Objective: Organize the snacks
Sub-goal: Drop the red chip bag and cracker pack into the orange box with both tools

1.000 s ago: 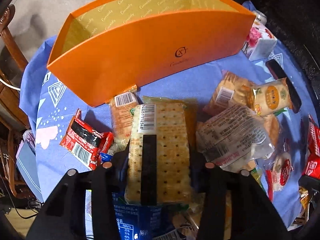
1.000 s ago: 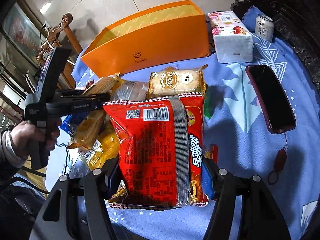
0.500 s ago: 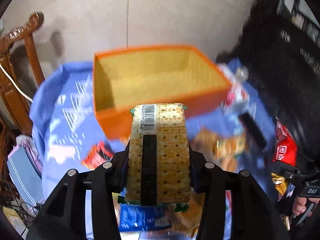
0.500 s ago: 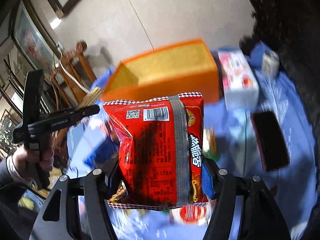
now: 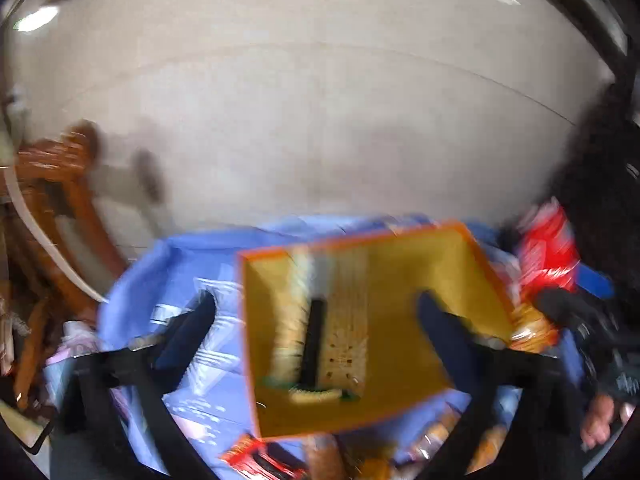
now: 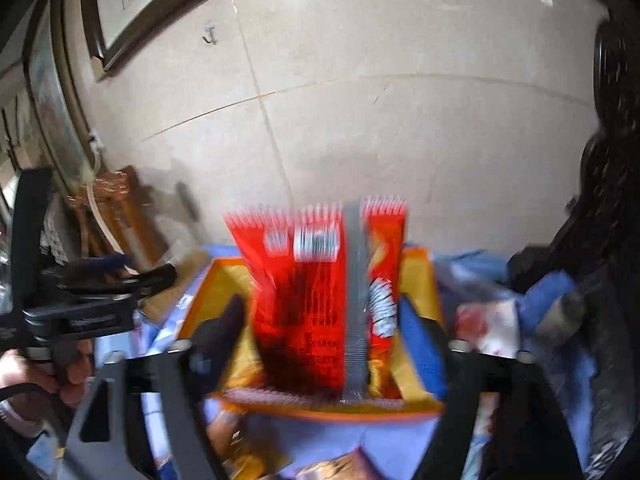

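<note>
The orange box (image 5: 460,276) sits on the blue cloth, yellow inside. In the left wrist view the cracker pack (image 5: 324,332) is blurred, free of my fingers, inside the box outline. My left gripper (image 5: 316,320) is open, its jaws wide apart above the box. In the right wrist view the red noodle pack (image 6: 320,300) is blurred between the spread fingers of my right gripper (image 6: 324,332), over the orange box (image 6: 416,276). The right jaws stand open and apart from the pack.
A wooden chair (image 5: 60,208) stands at the left beyond the table. Loose snack packs (image 5: 260,460) lie on the blue cloth (image 5: 160,280) in front of the box. A floral tissue pack (image 6: 492,328) is right of the box. A tiled floor lies beyond.
Both grippers rose over the orange box and opened. The cracker pack and the red noodle pack left the jaws and are dropping toward the box.
</note>
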Available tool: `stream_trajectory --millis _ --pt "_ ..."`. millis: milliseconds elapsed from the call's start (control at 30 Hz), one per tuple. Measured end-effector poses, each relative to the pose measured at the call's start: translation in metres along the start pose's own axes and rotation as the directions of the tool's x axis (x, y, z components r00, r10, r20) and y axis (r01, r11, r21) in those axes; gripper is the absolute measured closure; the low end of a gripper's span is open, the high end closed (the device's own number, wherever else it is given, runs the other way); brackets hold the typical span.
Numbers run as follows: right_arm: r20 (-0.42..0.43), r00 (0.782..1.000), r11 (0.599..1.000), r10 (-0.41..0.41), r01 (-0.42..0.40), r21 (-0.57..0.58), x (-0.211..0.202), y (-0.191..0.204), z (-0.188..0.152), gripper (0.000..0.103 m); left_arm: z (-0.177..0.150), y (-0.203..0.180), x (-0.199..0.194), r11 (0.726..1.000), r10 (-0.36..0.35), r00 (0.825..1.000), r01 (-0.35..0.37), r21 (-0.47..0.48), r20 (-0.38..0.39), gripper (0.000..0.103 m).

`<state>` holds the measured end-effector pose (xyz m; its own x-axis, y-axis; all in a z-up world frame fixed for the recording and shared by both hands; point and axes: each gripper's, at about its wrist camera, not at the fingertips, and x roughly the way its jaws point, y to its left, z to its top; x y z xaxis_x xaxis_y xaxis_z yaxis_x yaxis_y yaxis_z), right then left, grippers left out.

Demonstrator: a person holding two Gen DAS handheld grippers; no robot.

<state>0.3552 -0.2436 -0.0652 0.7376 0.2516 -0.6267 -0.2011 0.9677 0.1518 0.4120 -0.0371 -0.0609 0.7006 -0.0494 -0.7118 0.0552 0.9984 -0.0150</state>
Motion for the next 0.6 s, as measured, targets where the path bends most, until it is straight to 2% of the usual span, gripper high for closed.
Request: stream_trajectory --millis 33,67,167,300,400,467,600 --pt "0.025 1.0 1.0 0.007 -0.007 -0.016 -0.006 0.002 0.0 0.011 0.001 0.003 -0.01 1.0 -0.006 0.999 0.006 -0.003 0.054 0.004" --pt "0.037 0.999 0.999 0.021 -0.02 -0.031 -0.013 0.003 -0.004 0.009 -0.002 0.004 -0.017 1.0 -0.011 0.997 0.011 0.003 0.075 0.004" --pt "0.0 0.999 0.997 0.054 -0.054 -0.046 -0.028 0.002 -0.03 0.009 -0.021 0.009 -0.029 1.0 -0.011 0.997 0.009 0.02 0.079 0.004" --pt "-0.115 0.99 0.997 0.075 -0.077 -0.009 -0.04 0.001 -0.081 0.009 -0.065 0.015 -0.032 0.999 0.0 1.0 -0.001 0.04 0.011 0.004" --pt "-0.201 0.975 0.995 0.094 -0.089 0.033 -0.049 0.008 -0.128 0.009 -0.111 0.019 -0.032 0.998 0.011 0.998 -0.007 0.068 -0.061 0.004" --pt "-0.258 0.959 0.993 0.119 -0.11 0.049 -0.057 0.018 -0.164 0.009 -0.144 0.024 -0.037 0.997 0.015 0.995 -0.007 0.08 -0.102 0.004" --pt "-0.339 0.919 0.979 0.2 -0.173 0.107 -0.059 0.039 -0.205 0.01 -0.191 0.039 -0.05 0.997 0.029 0.988 -0.019 0.071 -0.154 0.004"
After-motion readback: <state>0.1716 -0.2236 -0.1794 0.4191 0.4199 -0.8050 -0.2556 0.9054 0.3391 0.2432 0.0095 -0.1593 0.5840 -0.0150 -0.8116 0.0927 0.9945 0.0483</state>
